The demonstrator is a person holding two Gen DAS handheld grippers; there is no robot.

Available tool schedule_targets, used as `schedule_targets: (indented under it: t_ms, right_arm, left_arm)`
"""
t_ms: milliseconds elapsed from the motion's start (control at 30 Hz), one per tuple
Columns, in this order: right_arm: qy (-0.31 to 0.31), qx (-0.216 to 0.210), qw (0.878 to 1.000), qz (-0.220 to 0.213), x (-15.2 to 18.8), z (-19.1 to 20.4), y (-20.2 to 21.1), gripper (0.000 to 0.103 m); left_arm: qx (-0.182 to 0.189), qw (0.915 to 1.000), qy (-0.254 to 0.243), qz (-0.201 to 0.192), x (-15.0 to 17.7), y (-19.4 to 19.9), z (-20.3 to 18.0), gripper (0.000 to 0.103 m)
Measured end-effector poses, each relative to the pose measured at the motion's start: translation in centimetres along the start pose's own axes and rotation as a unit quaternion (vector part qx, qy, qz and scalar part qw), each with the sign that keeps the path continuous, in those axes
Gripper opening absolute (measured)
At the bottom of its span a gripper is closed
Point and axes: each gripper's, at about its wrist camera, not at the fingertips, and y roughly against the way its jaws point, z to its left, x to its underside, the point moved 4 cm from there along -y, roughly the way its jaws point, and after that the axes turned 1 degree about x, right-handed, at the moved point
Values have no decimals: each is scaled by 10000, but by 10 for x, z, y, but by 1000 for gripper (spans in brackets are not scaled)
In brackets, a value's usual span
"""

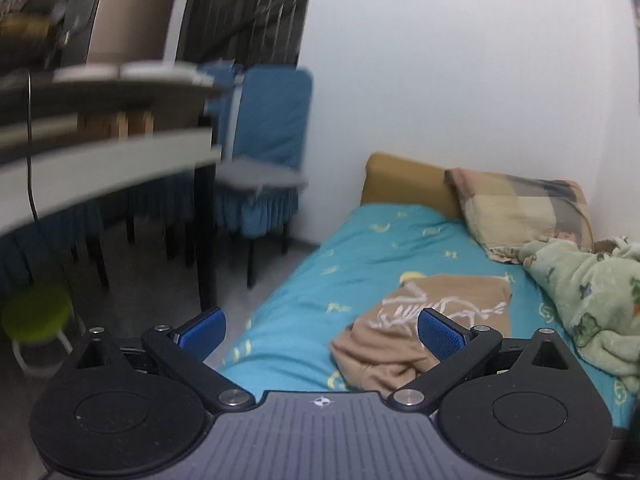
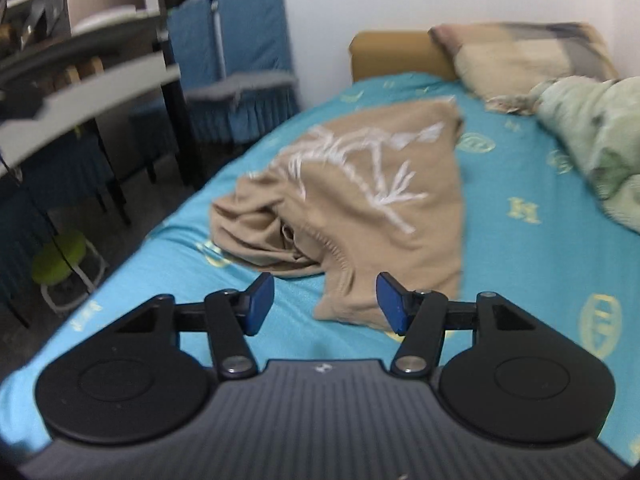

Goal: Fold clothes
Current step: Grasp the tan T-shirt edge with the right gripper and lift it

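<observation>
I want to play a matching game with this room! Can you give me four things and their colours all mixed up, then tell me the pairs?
Things:
1. shirt
2. bed sheet
3. stool
4. blanket

Colours:
A. bright green
B. tan with white drawing
C. pale green with patterns
D. turquoise with yellow shapes

Pairs: 1-B, 2-D, 3-A, 4-C
</observation>
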Motion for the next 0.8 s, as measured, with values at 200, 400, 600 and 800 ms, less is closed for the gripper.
schedule_targets:
  t_ms: [200,400,600,800]
  right_arm:
    - [483,243,9981,310,19,-5,-54,50]
    - [70,265,9994,214,2,-24,-41,15]
    - [-753,23,9957,-530,-42,-57,17,14]
    - [-1264,-184,9855,-1114,-61,-86,73,14]
  left_arm:
    - [139,9984,-281,462,12,-50,-13,103]
    - [505,9912,-590,1075,36,-87,-44,102]
    - [880,9740,-1544,1408,62,-117,-78,102]
    - [881,9570,-2272,1571,92,-164,-105,98]
